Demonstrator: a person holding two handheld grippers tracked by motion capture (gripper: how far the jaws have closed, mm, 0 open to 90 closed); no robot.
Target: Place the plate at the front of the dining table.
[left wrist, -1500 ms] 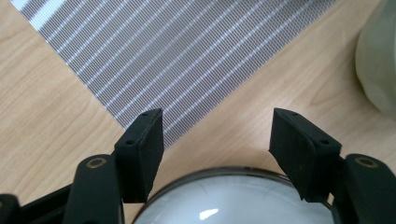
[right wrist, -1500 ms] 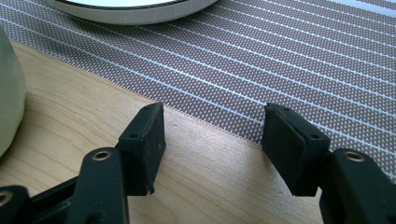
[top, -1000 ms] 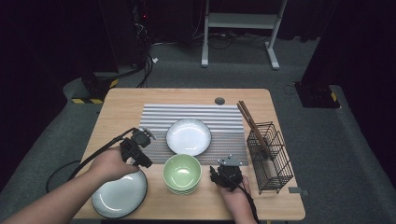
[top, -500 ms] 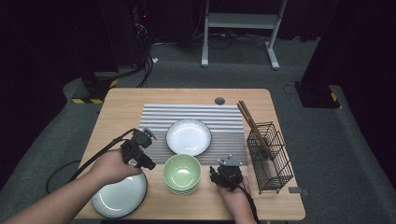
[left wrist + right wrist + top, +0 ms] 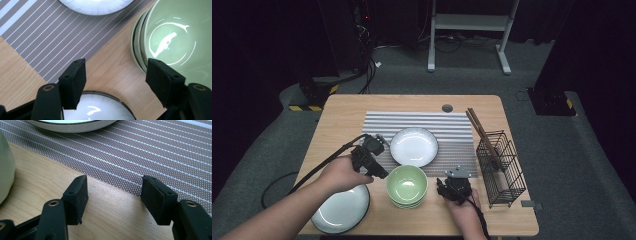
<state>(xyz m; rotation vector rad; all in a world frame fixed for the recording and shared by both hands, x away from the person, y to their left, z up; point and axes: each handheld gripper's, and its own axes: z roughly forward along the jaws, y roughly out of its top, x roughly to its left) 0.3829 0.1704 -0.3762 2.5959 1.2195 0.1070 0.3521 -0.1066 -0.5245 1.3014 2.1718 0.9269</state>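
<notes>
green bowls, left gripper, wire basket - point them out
green bowls [image 5: 407,184], high view, inside of the top bowl
left gripper [image 5: 116,80], left gripper view, midway between its fingertips
wire basket [image 5: 511,175], high view, right wall

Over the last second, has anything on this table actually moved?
Only the left gripper: it drifted slightly toward the stacked green bowls, jaws open, holding nothing. The right gripper, open too, stayed put, as did the white plate on the striped mat and the wire rack.
</notes>
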